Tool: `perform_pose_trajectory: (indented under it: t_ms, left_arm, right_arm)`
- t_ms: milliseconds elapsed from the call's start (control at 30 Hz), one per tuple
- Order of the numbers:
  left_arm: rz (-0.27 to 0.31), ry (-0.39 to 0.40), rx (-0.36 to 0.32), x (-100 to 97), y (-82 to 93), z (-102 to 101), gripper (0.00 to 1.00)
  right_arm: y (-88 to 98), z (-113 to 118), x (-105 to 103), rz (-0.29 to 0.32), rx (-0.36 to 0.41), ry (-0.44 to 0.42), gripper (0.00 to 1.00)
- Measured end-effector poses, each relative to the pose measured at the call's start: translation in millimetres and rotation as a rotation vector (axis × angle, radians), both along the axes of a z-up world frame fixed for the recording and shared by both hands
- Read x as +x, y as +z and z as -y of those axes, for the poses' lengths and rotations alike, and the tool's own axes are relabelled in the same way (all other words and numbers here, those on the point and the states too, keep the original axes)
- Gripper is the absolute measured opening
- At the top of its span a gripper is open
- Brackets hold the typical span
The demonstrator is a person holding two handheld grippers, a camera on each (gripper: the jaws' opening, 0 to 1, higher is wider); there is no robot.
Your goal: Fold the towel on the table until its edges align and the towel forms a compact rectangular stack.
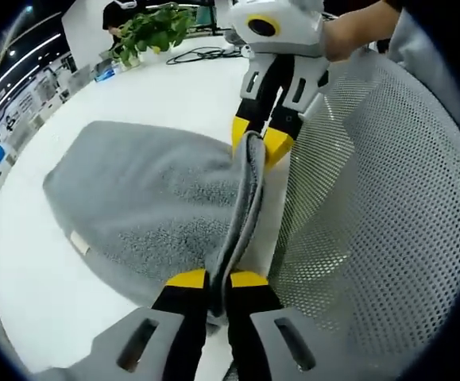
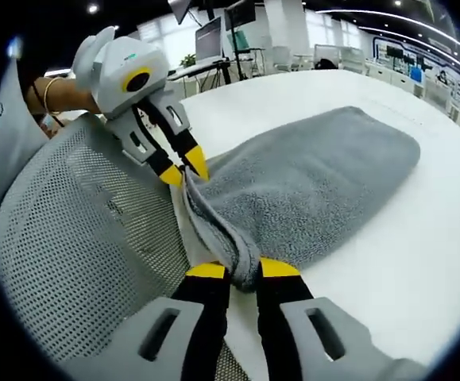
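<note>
The towel (image 1: 142, 206) is lying on the white table (image 1: 47, 294), its near edge bunching between both claws, hiding the fold underneath. The left gripper (image 1: 218, 279) is pinching that edge, jaws closed on it. The right gripper (image 2: 241, 270) is clamping the other end. A mesh chair back (image 2: 79, 262) is sitting just beside the table. A potted plant (image 1: 154, 30) is standing at the table's far side in the left gripper view.

each gripper has two black jaws capped with yellow tips, set on light grey moulded housings with slotted openings near the base. the left gripper (image 1: 218, 279) and the right gripper (image 2: 242, 270) look alike. behind the left gripper's white head, the person's hand (image 2: 51, 97) wears a thin bracelet at the wrist.
</note>
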State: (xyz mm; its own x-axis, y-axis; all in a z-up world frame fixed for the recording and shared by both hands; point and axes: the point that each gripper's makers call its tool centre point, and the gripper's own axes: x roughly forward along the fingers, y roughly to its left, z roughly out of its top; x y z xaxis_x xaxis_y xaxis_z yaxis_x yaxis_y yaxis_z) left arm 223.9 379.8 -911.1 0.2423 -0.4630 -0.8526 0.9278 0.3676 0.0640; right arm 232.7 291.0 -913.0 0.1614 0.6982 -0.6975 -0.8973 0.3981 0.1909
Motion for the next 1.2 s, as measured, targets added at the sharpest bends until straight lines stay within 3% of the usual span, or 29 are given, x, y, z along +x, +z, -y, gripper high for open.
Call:
perform_pose_trajectory:
  t_ms: [100, 133, 200, 433, 633, 933, 1000, 1200]
  left_arm:
    - [-0.011, -0.015, -0.002, -8.2, 1.5, 2.4, 0.07]
    - [0.0, -0.027, 0.0, -9.0, 1.7, 2.6, 0.07]
    - [0.002, -0.04, 0.006, -12.1, 1.6, 2.4, 0.07]
    - [-0.009, -0.04, -0.003, -15.2, 11.5, 2.8, 0.06]
    - [0.038, -0.064, 0.005, -17.0, 34.8, 1.9, 0.06]
    - [0.088, -0.057, -0.029, -12.6, 66.4, 3.0, 0.06]
    - [0.107, -0.051, -0.041, -8.7, 74.9, 3.3, 0.06]
    - [0.134, -0.053, -0.052, -4.5, 92.3, 3.2, 0.06]
  right_arm:
    - [0.7, 2.5, -5.2, -0.033, 0.009, -0.025, 0.11]
    - [1.9, 3.4, -7.6, -0.08, 0.029, -0.074, 0.11]
    - [7.1, 2.7, -11.4, -0.116, 0.056, -0.099, 0.11]
    - [21.2, 2.6, -17.5, -0.107, 0.059, -0.095, 0.11]
    - [48.5, 0.0, -21.0, -0.072, 0.088, -0.092, 0.11]
    - [73.1, 5.7, -19.8, -0.043, 0.121, -0.097, 0.11]
    - [81.3, 7.5, -18.4, 0.022, 0.093, -0.044, 0.11]
    - [98.5, 10.1, -11.7, 0.032, 0.132, -0.063, 0.11]
